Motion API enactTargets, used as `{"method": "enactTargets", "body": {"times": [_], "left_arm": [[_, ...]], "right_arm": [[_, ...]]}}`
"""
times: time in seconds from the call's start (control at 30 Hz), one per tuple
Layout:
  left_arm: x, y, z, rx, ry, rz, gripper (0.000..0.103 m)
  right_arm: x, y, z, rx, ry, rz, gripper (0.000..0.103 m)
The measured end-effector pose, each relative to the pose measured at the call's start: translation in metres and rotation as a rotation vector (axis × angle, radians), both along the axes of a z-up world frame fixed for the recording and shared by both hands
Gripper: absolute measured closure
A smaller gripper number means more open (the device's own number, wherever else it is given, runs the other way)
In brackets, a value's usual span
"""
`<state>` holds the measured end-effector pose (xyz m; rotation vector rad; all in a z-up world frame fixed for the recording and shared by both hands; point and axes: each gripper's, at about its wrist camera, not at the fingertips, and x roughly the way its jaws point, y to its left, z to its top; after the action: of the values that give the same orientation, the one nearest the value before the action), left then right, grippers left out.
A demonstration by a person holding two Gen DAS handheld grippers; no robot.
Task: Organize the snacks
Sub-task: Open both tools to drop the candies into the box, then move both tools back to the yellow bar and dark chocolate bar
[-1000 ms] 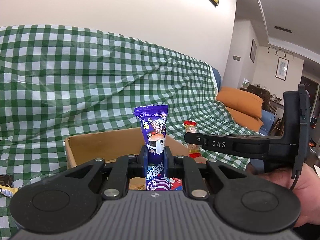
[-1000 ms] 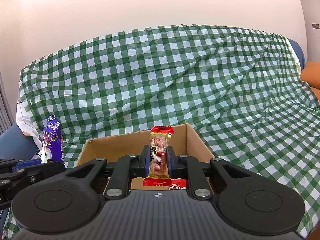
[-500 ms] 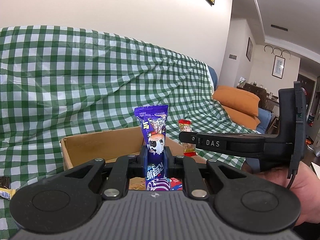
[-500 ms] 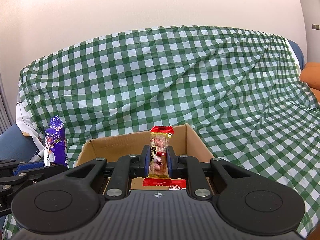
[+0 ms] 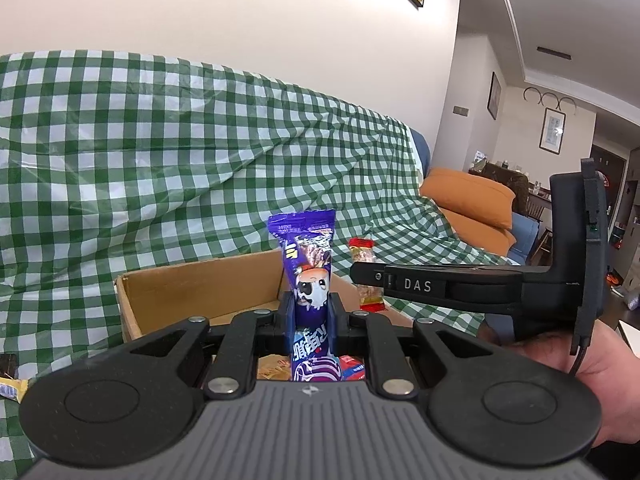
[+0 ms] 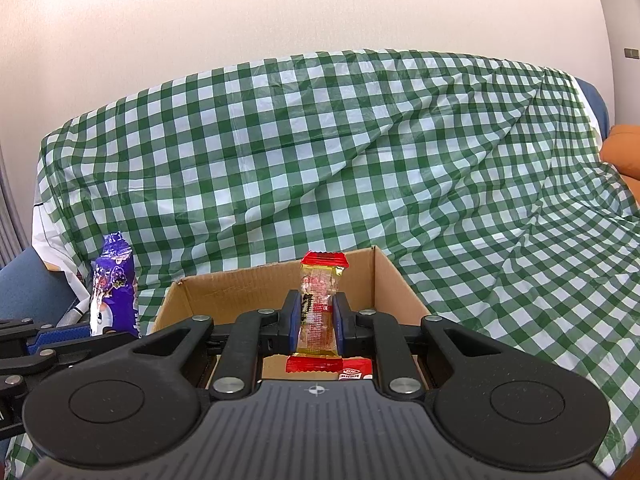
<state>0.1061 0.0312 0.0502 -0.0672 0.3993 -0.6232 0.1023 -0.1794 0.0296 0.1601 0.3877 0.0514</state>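
Above box (image 5: 192,292), left view: left gripper (image 5: 311,318) clamps purple packet (image 5: 307,276) upright over the opening. Lower before release; snacks already inside.

Right view: right gripper (image 6: 316,322) pinches red-capped packet (image 6: 320,304) over box; depth unclear, probably near front edge. Release one at a time.

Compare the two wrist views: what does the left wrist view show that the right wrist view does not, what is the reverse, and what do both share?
Only the left wrist view shows the framed pictures, an orange cushion and the hand on the right gripper. Only the right wrist view shows the left gripper side-on. Both show the cardboard box, green checked cloth, purple snack and red-ended snack.
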Motion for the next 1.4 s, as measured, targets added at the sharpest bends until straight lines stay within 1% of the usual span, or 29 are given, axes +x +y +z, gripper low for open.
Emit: {"method": "enactTargets", "body": {"times": [0.03, 0.07, 0.1, 0.13, 0.17, 0.2, 0.27, 0.3, 0.43, 0.6, 0.7, 0.8, 0.9, 0.97, 1.0, 1.07, 1.2, 1.3, 1.33, 1.4], "left_arm": [[0.001, 0.000, 0.000, 0.001, 0.005, -0.002, 0.085], [0.001, 0.000, -0.001, 0.006, 0.011, -0.002, 0.078], [0.001, -0.001, -0.001, 0.008, 0.011, 0.000, 0.075], [0.001, -0.001, -0.001, 0.010, 0.008, 0.002, 0.075], [0.001, 0.000, -0.001, 0.009, 0.007, 0.005, 0.075], [0.001, 0.000, -0.001, 0.007, 0.007, 0.008, 0.075], [0.002, 0.002, -0.001, 0.002, 0.008, 0.018, 0.075], [0.002, 0.002, 0.000, 0.000, 0.008, 0.025, 0.075], [0.002, 0.005, 0.001, -0.003, 0.005, 0.049, 0.075], [0.002, 0.006, 0.002, 0.013, -0.007, 0.091, 0.075], [0.004, 0.010, 0.000, 0.038, -0.015, 0.154, 0.075], [0.011, 0.017, -0.003, 0.058, 0.006, 0.211, 0.075], [0.014, 0.030, -0.004, 0.031, 0.007, 0.257, 0.075], [0.013, 0.042, -0.013, 0.006, -0.008, 0.277, 0.075], [0.014, 0.049, -0.021, 0.010, 0.004, 0.290, 0.075], [0.025, 0.058, -0.033, 0.049, 0.076, 0.338, 0.076], [0.033, 0.083, -0.041, -0.015, 0.092, 0.420, 0.076], [0.043, 0.105, -0.059, -0.063, 0.158, 0.495, 0.076], [0.048, 0.113, -0.068, -0.070, 0.191, 0.524, 0.076], [0.056, 0.127, -0.082, -0.068, 0.233, 0.588, 0.081]], "right_arm": [[0.001, 0.000, 0.000, 0.002, 0.002, 0.002, 0.085], [0.001, 0.000, -0.001, 0.004, 0.006, 0.006, 0.084], [0.002, 0.001, -0.001, 0.003, 0.011, 0.005, 0.081], [0.003, 0.001, -0.002, -0.001, 0.019, 0.004, 0.076], [0.004, 0.002, -0.002, -0.005, 0.024, 0.000, 0.065], [0.004, 0.002, -0.002, -0.007, 0.025, -0.006, 0.060], [0.003, 0.001, -0.002, -0.004, 0.022, -0.011, 0.058], [0.004, 0.000, -0.002, 0.001, 0.025, -0.012, 0.055], [0.004, -0.001, -0.002, 0.005, 0.028, -0.016, 0.054], [0.004, 0.001, -0.003, 0.003, 0.029, -0.014, 0.053], [0.004, 0.001, -0.003, 0.004, 0.031, -0.012, 0.053], [0.004, 0.003, -0.003, 0.002, 0.030, -0.007, 0.053], [0.005, 0.004, -0.003, 0.000, 0.030, -0.003, 0.053], [0.005, 0.005, -0.003, -0.001, 0.031, -0.001, 0.053], [0.005, 0.005, -0.004, -0.001, 0.032, 0.000, 0.053], [0.006, 0.006, -0.004, -0.001, 0.034, 0.003, 0.053], [0.006, 0.008, -0.004, -0.014, 0.034, 0.018, 0.053], [0.009, 0.010, -0.004, -0.015, 0.038, 0.024, 0.053], [0.010, 0.010, -0.005, -0.013, 0.041, 0.024, 0.053], [0.011, 0.011, -0.005, -0.010, 0.048, 0.026, 0.053]]}}
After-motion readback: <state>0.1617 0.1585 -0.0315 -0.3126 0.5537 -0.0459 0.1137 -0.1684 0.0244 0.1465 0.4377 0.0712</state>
